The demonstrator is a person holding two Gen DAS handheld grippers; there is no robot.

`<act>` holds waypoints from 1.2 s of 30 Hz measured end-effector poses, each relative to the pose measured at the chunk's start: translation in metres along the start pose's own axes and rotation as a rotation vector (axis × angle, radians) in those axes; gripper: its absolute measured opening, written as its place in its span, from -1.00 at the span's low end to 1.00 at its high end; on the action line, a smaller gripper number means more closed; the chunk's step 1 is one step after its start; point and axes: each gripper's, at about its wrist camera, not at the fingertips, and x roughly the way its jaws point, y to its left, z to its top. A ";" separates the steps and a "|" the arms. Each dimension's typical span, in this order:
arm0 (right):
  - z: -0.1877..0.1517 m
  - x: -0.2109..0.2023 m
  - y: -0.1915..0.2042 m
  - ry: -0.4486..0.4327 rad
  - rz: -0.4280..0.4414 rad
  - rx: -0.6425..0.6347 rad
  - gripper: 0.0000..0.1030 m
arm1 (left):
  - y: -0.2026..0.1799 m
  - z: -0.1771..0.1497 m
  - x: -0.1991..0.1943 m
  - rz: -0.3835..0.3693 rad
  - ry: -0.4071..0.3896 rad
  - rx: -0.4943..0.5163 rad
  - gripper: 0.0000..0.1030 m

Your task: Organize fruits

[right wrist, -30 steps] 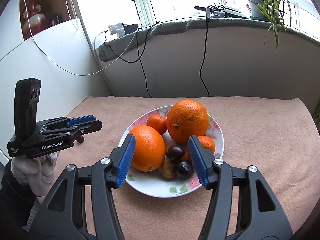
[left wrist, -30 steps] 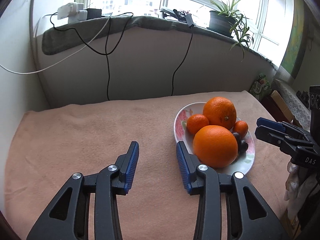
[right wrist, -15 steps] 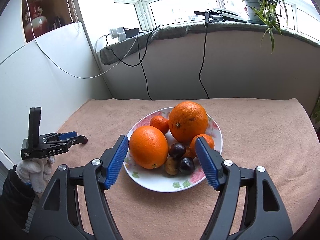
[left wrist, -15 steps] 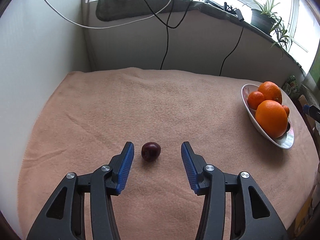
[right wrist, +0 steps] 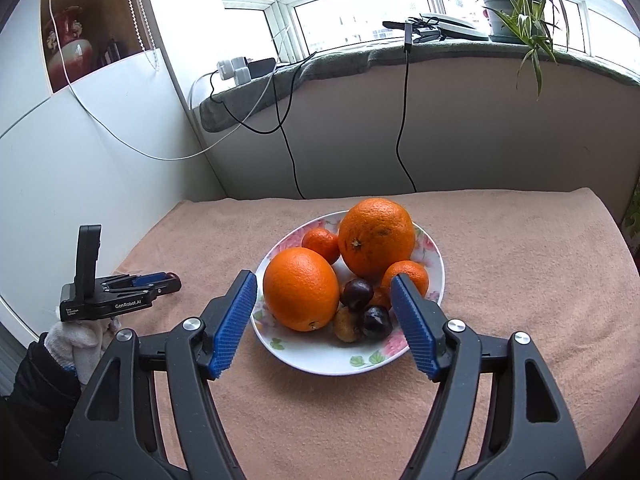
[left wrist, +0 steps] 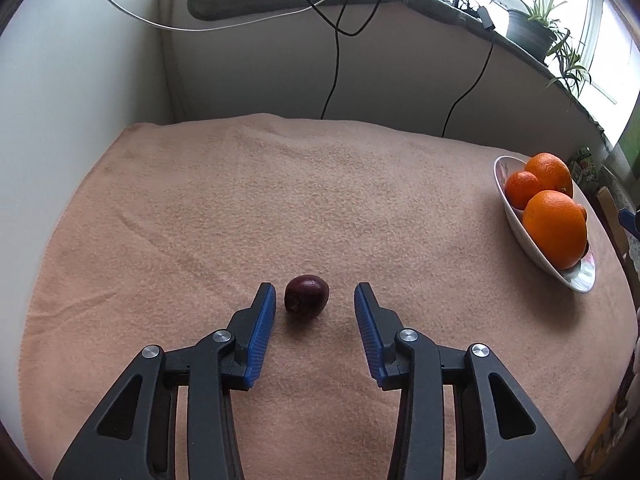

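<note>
Dark plum (left wrist: 306, 294) lying loose on cloth (left wrist: 280, 200), framed by left gripper (left wrist: 315, 305), jaws wide, nothing held. Right gripper (right wrist: 324, 294) spread empty before plate (right wrist: 320, 360). Closing on plum judged next.

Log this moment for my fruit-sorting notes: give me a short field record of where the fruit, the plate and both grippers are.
loose fruit: one small dark purple round fruit lying on the peach towel-covered table, off the plate
left gripper: open, low over the towel, fingers either side of the dark fruit, not touching it
plate: white floral ceramic plate on the towel
plate contents: two large oranges, two small tangerines, two dark fruits, one small yellowish fruit
right gripper: open, empty, facing the plate
</note>
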 end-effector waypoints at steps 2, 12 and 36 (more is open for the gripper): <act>0.000 -0.001 0.000 0.000 0.001 0.001 0.40 | -0.003 0.000 0.003 0.007 0.004 0.007 -0.40; -0.005 -0.004 -0.007 0.005 0.007 0.022 0.40 | -0.005 0.003 -0.004 0.009 -0.022 0.013 -0.60; -0.017 -0.021 -0.031 0.003 -0.032 0.073 0.40 | -0.119 0.051 -0.017 -0.216 -0.129 0.151 -0.60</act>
